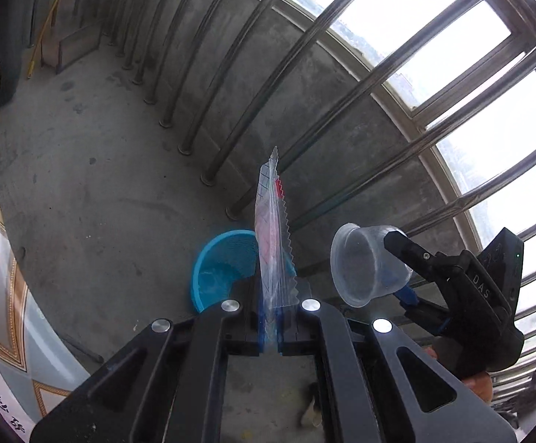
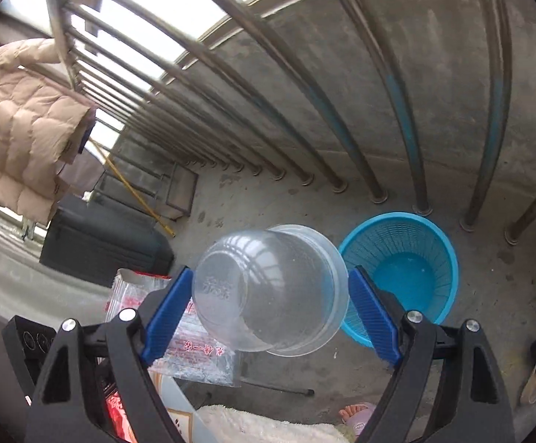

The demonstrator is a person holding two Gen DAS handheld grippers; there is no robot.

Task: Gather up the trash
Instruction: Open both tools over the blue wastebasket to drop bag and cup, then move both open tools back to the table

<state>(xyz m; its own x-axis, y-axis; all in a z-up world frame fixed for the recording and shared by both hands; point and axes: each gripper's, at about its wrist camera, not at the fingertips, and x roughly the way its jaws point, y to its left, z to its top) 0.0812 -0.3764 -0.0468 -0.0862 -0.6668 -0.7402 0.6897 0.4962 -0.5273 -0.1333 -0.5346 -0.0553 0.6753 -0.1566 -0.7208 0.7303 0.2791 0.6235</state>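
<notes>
The blue basket [image 2: 401, 277] stood on the concrete floor [image 1: 83, 192] close to the feet of the railing bars [image 2: 342, 184], mouth up and seemingly empty. Both pieces of trash hung in the air short of it, one in each gripper.

The clear cup [image 2: 271, 291] was clamped across its wall between the blue pads of the right gripper [image 2: 271, 295], jaws spread wide around it. It lay on its side, base toward the camera and mouth pointing away. In the right wrist view the basket sat just beyond and to the right of the cup, lower down, its rim partly hidden behind the cup's lip.

The wrapper [image 1: 273, 243], a flat clear sachet with a serrated edge and red print, was pinched at its lower end by the left gripper [image 1: 270, 336], jaws fully closed on it. Its long axis stood up and away from the fingers. In the left wrist view the basket lay directly behind it and slightly left, below the gripper.

Judging from both views, each gripper pointed down toward the basket, and neither load was clearly over the mouth yet. The cup looked the nearer. I'd guess both needed carrying forward over the rim before release.
</notes>
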